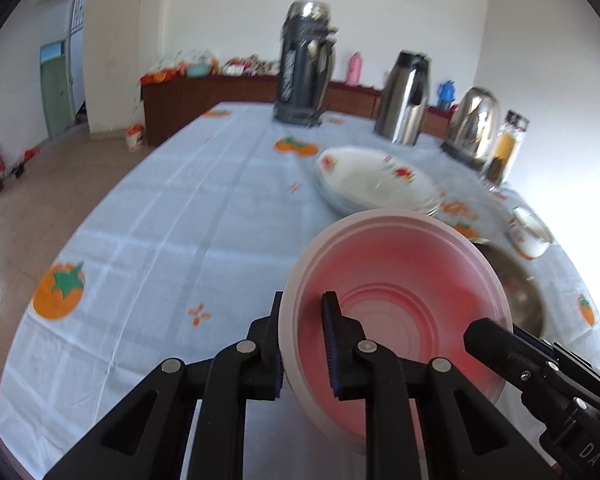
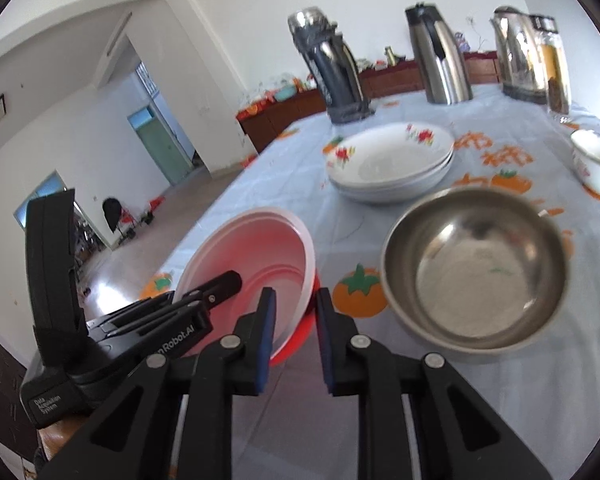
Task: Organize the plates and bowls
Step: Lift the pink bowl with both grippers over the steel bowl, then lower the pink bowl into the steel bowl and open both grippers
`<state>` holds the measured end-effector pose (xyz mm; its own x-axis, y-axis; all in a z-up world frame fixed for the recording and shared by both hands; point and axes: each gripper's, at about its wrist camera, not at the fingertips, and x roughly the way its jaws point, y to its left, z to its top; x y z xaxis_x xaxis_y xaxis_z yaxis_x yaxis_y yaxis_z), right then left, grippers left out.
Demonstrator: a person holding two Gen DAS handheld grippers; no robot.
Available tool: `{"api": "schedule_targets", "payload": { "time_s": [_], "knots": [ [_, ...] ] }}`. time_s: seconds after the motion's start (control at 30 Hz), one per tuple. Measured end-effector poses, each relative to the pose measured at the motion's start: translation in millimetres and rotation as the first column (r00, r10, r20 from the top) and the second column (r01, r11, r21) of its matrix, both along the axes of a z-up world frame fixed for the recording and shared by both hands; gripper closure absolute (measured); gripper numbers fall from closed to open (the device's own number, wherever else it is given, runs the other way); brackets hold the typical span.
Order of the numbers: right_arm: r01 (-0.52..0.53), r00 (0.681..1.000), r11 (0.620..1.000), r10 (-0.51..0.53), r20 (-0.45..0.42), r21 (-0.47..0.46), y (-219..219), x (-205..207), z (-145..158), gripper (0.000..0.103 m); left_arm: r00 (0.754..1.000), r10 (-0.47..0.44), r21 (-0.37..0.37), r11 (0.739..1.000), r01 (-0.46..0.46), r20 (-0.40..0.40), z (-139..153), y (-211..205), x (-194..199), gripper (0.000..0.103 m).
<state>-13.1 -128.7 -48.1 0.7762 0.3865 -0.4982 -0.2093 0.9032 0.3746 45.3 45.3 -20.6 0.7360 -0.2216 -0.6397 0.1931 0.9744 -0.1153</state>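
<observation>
My left gripper (image 1: 302,340) is shut on the rim of a pink plastic bowl (image 1: 396,280), one finger outside the wall and one inside. My right gripper (image 2: 294,340) straddles the same pink bowl's (image 2: 260,248) near rim, jaws a little apart; a red bowl (image 2: 300,336) shows under the pink one. Whether the right fingers press the rim I cannot tell. A steel bowl (image 2: 476,268) stands right of them. A stack of white flowered plates (image 2: 392,160) lies beyond, also in the left wrist view (image 1: 374,180).
The table (image 1: 160,208) has a pale blue cloth with orange fruit prints. At its far edge stand a dark thermos (image 2: 336,68), a steel jug (image 2: 440,56), a kettle (image 2: 520,56) and a jar (image 2: 556,72). A small white cup (image 2: 596,164) sits at right.
</observation>
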Motion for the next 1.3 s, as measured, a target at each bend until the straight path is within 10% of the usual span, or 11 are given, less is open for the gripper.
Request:
{"api": "schedule_targets", "payload": {
  "time_s": [0.43, 1.3],
  "knots": [
    [0.196, 0.979, 0.981, -0.196, 0.056, 0.017, -79, -21, 34, 0.083, 0.983, -0.178, -0.002, 0.984, 0.178, 0.047, 27, -92, 5, 0.084],
    [0.257, 0.964, 0.966, -0.257, -0.065, 0.002, -122, -2, -9, 0.082, 0.982, -0.171, 0.074, 0.982, 0.176, -0.075, -19, -144, 34, 0.084]
  ]
}}
